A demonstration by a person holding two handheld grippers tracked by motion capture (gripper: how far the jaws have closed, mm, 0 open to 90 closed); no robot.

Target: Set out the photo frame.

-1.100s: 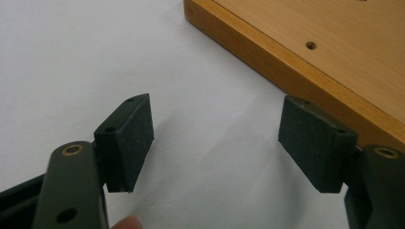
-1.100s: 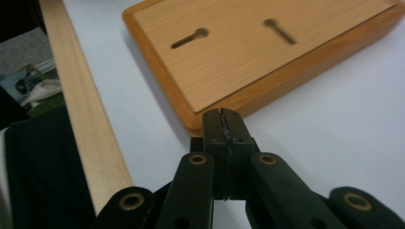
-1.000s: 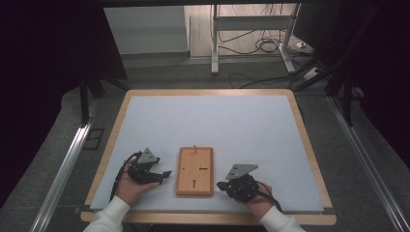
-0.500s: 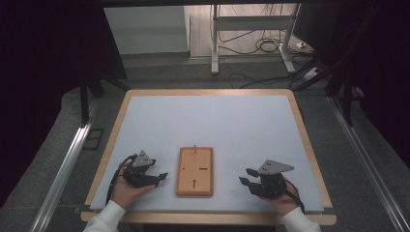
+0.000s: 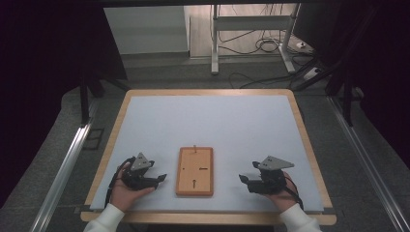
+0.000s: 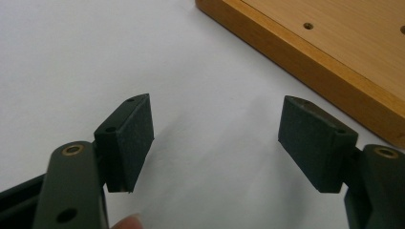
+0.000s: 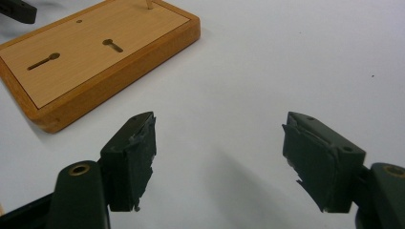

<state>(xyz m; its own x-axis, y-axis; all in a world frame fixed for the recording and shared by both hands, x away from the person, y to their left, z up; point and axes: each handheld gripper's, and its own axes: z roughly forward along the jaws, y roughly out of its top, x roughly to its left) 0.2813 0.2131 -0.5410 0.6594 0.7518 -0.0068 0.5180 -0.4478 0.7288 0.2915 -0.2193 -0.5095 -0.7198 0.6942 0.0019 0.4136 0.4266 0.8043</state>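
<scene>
Right tool (image 5: 244, 180) moved off board (image 5: 195, 170), jaws just opening, empty | left tool (image 5: 161, 178) spread | 1 board

**Hand and gripper pose**

The left gripper (image 5: 155, 179) is held in the left hand (image 5: 126, 189) at the near left, pointed to the right. In the left gripper view, its jaws are spread wide, with nothing between the pads (image 6: 136, 138). The right gripper (image 5: 245, 181) is held in the right hand (image 5: 283, 193) at the near right, pointed to the left. Its jaws have just been opening and are set wide apart, with nothing between them. White sleeves are seen at both wrists, at the near edge.
</scene>
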